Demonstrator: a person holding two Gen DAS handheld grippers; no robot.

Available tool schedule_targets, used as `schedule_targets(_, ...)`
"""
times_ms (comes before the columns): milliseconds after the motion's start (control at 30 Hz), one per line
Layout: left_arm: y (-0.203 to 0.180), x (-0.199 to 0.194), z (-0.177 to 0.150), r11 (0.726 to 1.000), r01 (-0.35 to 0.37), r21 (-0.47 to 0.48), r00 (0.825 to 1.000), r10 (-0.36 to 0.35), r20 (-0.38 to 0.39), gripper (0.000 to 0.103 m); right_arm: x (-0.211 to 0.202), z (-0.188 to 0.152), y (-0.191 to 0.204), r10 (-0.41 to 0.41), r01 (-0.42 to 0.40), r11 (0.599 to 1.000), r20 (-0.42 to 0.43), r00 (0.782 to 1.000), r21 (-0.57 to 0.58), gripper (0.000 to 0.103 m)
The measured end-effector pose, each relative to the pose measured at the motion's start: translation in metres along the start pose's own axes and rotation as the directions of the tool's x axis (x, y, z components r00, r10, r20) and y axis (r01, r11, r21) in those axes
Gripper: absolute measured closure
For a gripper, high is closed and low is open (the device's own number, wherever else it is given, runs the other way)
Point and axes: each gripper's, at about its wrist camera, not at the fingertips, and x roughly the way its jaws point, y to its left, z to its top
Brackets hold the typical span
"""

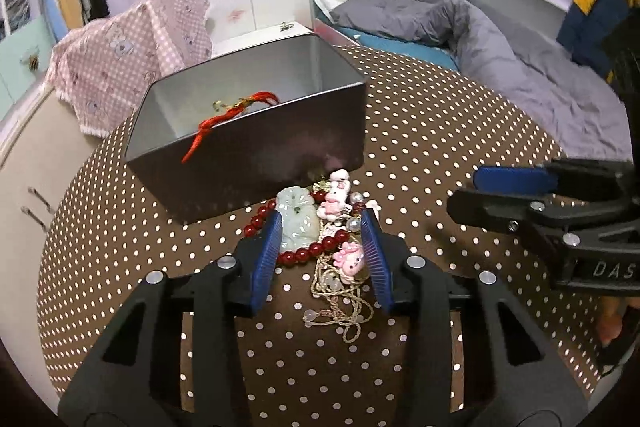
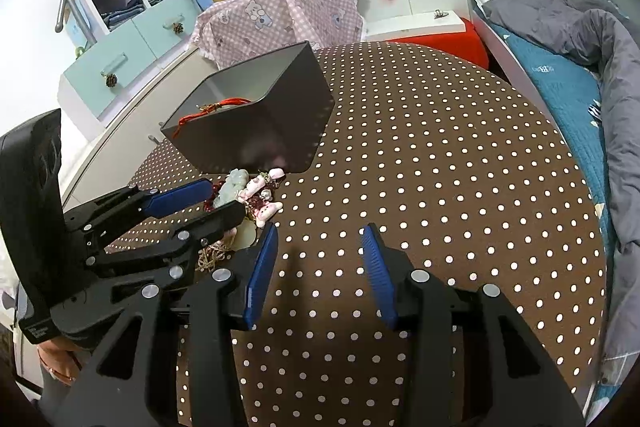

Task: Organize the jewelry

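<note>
A heap of jewelry lies on the dotted table in front of an open dark tin box. It holds a pale jade pendant, a red bead bracelet, pink charms and a beige cord necklace. My left gripper is open, its blue pads standing either side of the heap. A red knotted cord hangs over the box rim. My right gripper is open over bare cloth, to the right of the heap. The right wrist view also shows the left gripper and the box.
The round table carries a brown cloth with white dots. A bed with a grey duvet stands to the right. A pink patterned cloth drapes something behind the box. Drawers and shelves line the left wall.
</note>
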Motion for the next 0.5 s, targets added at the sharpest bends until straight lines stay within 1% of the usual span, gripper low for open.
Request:
schedule_targets(67, -0.005, 0.003, 0.000, 0.999, -0.014, 0.036, 1.000, 0.015, -0.017, 0.069, 0.000, 0.001, 0.000, 0.001, -0.001, 1.000, -0.001, 1.000, -0.001, 0.061)
schedule_targets(100, -0.008, 0.005, 0.000, 0.999, -0.020, 0.048, 0.999, 0.022, -0.024, 0.069, 0.000, 0.001, 0.000, 0.002, -0.002, 1.000, -0.001, 1.000, -0.001, 0.061)
schedule_targets(167, -0.010, 0.005, 0.001, 0.998, -0.013, 0.064, 1.000, 0.014, -0.025, 0.078, 0.000, 0.001, -0.001, 0.003, -0.003, 1.000, 0.000, 1.000, 0.002, 0.061)
schedule_targets(200, -0.011, 0.004, 0.000, 0.998, -0.011, 0.065, 1.000, 0.012, -0.024, 0.078, 0.000, 0.002, -0.001, 0.004, -0.004, 1.000, 0.000, 1.000, 0.003, 0.061)
schedule_targets(233, -0.010, 0.004, 0.000, 0.998, -0.012, 0.061, 1.000, 0.013, -0.020, 0.087, 0.000, 0.002, -0.002, 0.004, -0.004, 1.000, 0.000, 1.000, 0.005, 0.061)
schedule_targets(267, -0.008, 0.002, 0.001, 0.999, -0.007, 0.045, 1.000, 0.008, -0.011, 0.092, 0.000, 0.003, -0.002, 0.004, -0.004, 1.000, 0.000, 1.000, 0.005, 0.061)
schedule_targets(367, 0.001, -0.006, 0.001, 0.999, 0.029, -0.026, 0.999, -0.028, 0.022, 0.093, 0.000, 0.003, -0.001, 0.003, -0.003, 1.000, -0.001, 1.000, 0.002, 0.061)
schedule_targets(500, 0.018, -0.023, 0.001, 0.991, 0.070, -0.117, 0.994, -0.060, 0.093, 0.095, 0.000, 0.002, 0.002, 0.000, 0.000, 1.000, -0.004, 1.000, -0.005, 0.061)
